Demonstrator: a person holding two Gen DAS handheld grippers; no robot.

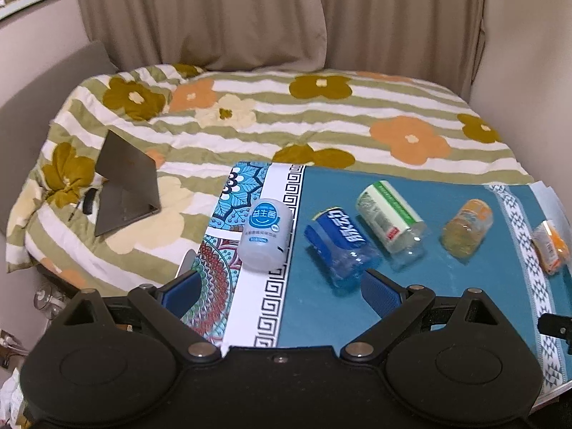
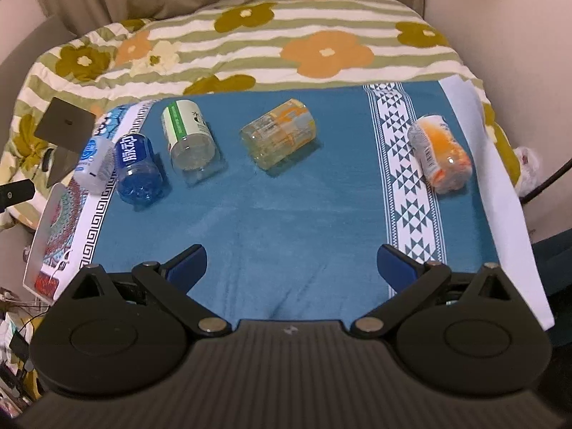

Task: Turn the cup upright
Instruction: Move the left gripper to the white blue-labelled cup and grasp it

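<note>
Teal cloth [image 2: 286,207] over floral quilt [image 2: 321,53], five cups [image 2: 279,139] toppled, both grippers [image 2: 291,264] wide

left gripper [image 1: 280,287] and right gripper [image 2: 291,262]: black bodies, blue jaws, silver pivots.

You have a teal cloth-covered table [image 2: 286,214] before you, and five cut-bottle cups lie on their sides along its far part: white cup [image 2: 95,164], blue cup [image 2: 137,168], green-striped cup [image 2: 187,136], yellow cup [image 2: 279,136], orange cup [image 2: 439,153] far right.
</note>
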